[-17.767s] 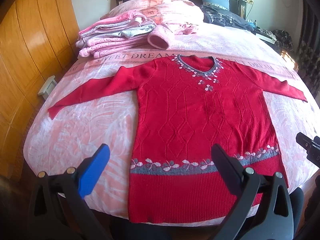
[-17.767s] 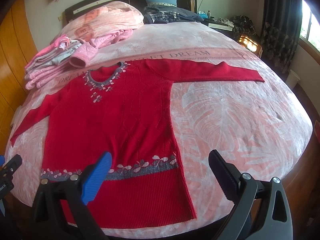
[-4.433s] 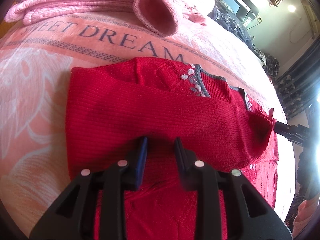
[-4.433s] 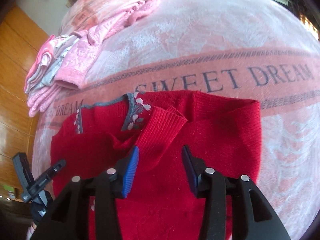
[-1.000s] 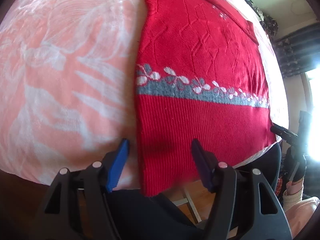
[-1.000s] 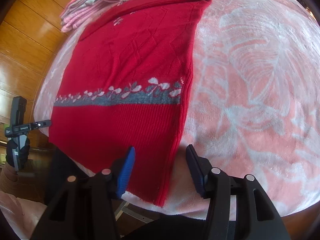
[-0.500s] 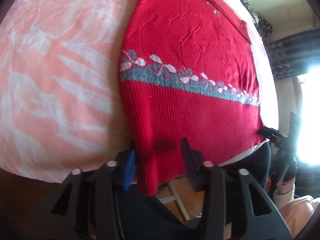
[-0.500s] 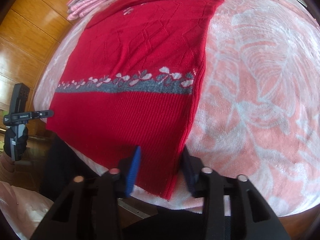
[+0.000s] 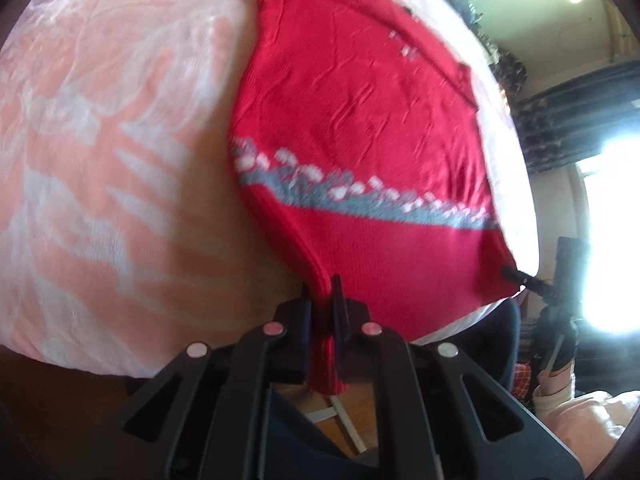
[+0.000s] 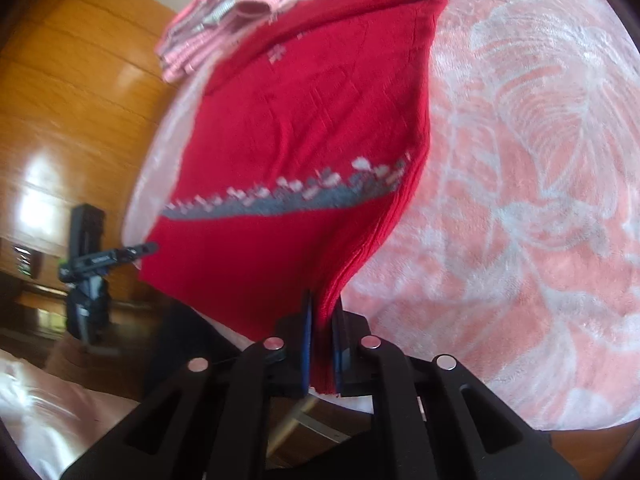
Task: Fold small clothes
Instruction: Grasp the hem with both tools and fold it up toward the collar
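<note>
One red sweater [image 9: 360, 120] on a pink leaf-patterned bed [image 9: 100, 140], two claws, left claw [image 9: 320, 300] and right claw [image 10: 320, 312] each clamped on a hem corner, one pink clothes pile [image 10: 216, 16], wooden wall panels [image 10: 72, 100].

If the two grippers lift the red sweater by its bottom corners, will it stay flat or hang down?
Probably it will sag: the red sweater already bunches where the left gripper and right gripper pinch it. The knit looks thick, so likely not slippery.

No text can be read; lettering on the left gripper [image 10: 120, 254] is perhaps a label, too blurred.
</note>
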`<state>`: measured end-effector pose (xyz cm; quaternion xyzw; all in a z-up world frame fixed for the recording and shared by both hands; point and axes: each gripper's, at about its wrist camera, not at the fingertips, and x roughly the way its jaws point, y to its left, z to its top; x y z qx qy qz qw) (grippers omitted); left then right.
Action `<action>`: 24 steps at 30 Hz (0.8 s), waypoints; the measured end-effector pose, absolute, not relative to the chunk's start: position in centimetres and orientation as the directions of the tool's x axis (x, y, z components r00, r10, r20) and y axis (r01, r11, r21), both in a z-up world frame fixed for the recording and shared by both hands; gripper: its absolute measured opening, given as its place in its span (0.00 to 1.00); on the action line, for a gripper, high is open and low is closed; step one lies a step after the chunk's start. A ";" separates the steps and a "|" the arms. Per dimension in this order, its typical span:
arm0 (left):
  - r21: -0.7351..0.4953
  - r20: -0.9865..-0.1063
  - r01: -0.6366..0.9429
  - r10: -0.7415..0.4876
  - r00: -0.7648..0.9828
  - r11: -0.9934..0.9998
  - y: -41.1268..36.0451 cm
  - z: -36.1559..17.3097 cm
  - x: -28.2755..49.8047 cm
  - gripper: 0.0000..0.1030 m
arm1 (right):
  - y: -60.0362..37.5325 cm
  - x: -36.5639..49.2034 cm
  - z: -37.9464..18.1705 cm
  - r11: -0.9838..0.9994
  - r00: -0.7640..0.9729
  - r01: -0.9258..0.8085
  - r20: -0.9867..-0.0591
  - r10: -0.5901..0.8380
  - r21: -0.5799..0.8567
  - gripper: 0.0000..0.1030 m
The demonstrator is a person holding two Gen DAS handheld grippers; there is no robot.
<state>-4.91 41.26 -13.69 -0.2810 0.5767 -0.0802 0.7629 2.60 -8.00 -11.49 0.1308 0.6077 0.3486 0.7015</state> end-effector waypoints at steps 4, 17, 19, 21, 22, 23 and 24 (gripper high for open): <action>-0.543 -0.807 -0.193 -0.444 0.390 0.818 42.2 -11.5 -3.5 0.06 | -8.8 4.2 -9.8 0.693 0.070 -0.300 -0.709 0.702 0.656 0.07; -0.553 -0.784 -0.242 -0.398 0.476 0.797 46.2 -12.0 8.1 0.06 | -7.4 17.3 -10.8 0.740 0.180 -0.208 -0.719 0.672 0.639 0.07; -0.547 -0.795 -0.265 -0.394 0.461 0.794 46.6 -13.3 9.8 0.06 | -7.2 19.5 -12.5 0.734 0.162 -0.158 -0.716 0.679 0.660 0.07; -0.543 -0.802 -0.276 -0.392 0.450 0.793 46.8 -14.3 10.7 0.06 | -6.8 20.7 -14.1 0.732 0.146 -0.125 -0.717 0.681 0.670 0.07; -0.542 -0.804 -0.278 -0.394 0.445 0.793 46.9 -14.8 11.1 0.07 | -6.8 21.1 -14.8 0.731 0.140 -0.111 -0.717 0.683 0.674 0.07; -0.544 -0.804 -0.279 -0.396 0.444 0.791 46.9 -15.2 11.3 0.07 | -6.7 21.3 -15.4 0.723 0.135 -0.099 -0.711 0.690 0.683 0.07; -0.548 -0.802 -0.278 -0.400 0.444 0.789 47.1 -15.4 11.5 0.07 | -6.9 21.5 -15.9 0.714 0.131 -0.084 -0.703 0.699 0.695 0.07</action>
